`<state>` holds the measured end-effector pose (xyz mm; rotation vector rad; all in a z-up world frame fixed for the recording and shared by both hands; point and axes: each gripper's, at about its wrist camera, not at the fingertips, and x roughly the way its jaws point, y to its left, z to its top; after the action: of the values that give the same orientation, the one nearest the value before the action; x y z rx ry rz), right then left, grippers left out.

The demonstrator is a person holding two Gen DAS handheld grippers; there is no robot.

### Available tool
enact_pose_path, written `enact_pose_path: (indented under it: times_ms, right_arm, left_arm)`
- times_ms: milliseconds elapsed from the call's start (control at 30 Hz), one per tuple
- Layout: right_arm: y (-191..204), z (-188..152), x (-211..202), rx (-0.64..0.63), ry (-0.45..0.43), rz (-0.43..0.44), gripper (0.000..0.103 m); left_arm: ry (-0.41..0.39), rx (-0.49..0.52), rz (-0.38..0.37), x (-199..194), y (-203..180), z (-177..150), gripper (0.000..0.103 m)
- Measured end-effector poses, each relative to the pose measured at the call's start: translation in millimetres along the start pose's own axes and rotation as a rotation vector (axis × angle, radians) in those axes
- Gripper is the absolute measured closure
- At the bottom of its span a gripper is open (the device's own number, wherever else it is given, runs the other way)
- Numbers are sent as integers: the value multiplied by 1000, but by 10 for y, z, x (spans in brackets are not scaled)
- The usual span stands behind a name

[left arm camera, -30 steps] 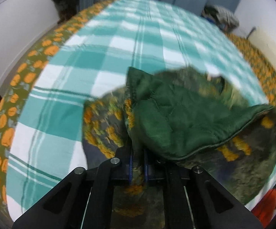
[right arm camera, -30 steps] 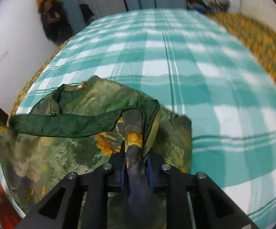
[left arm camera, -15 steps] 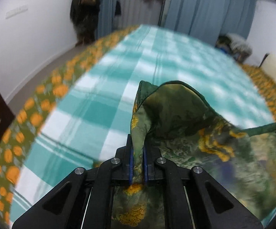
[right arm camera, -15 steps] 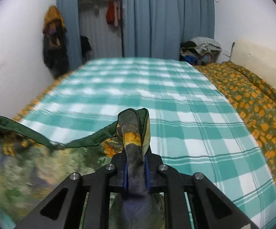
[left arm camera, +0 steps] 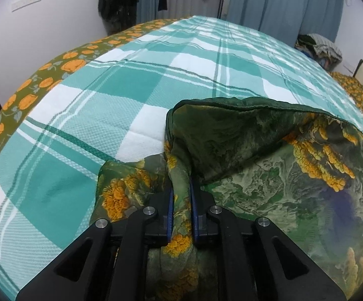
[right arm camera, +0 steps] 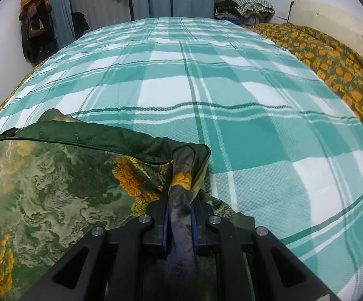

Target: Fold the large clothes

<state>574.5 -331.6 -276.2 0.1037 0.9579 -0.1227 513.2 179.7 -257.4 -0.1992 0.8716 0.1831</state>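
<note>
both grippers have come down toward the bed since the earlier frames, and the pinched corners that rode up against the far curtains now sit low over the checked bedspread (right arm camera: 231,95).

the left gripper (left arm camera: 181,200) is clamped tight on a bunched corner of the green floral garment (left arm camera: 269,175), its blue pads (left arm camera: 170,210) squeezing the cloth from both sides. the right gripper (right arm camera: 180,215) is likewise closed hard on the opposite corner of the same garment (right arm camera: 56,188). holding the two corners level and apart keeps the edge between them taut, so, as i judge it, the top layer can be laid flat over the part already resting on the bedspread (left arm camera: 106,105).

from the left gripper the cloth spreads to its right and ahead; from the right gripper it spreads to its left, with bare bedspread ahead and to the right.
</note>
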Motion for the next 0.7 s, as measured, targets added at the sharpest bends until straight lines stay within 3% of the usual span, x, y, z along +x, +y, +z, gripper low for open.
enact_pose_path:
  times_ms: [267, 333, 367, 433, 467, 600, 700]
  right_arm:
    - [-31, 4, 41, 16, 10, 21, 86]
    - [-45, 60, -6, 11, 32, 31, 86]
    - [-64, 111, -63, 8, 44, 37, 85]
    - [-106, 211, -253, 5, 29, 30, 78]
    - [-122, 256, -408, 4, 0, 31, 69]
    - [-26, 345, -932, -25, -100, 40, 65]
    - [302, 315, -1147, -69, -106, 131, 65]
  left_arm:
    - [30, 11, 0, -52, -21, 58, 89]
    - [61, 9, -10, -154, 11, 136, 82]
    - [71, 4, -19, -234, 38, 176, 72]
    - [62, -17, -56, -505, 114, 250, 53]
    - [35, -18, -74, -660, 127, 281, 47]
    - [-50, 82, -150, -1130, -156, 396, 43]
    - [-30, 173, -238, -1162, -643, 434, 40]
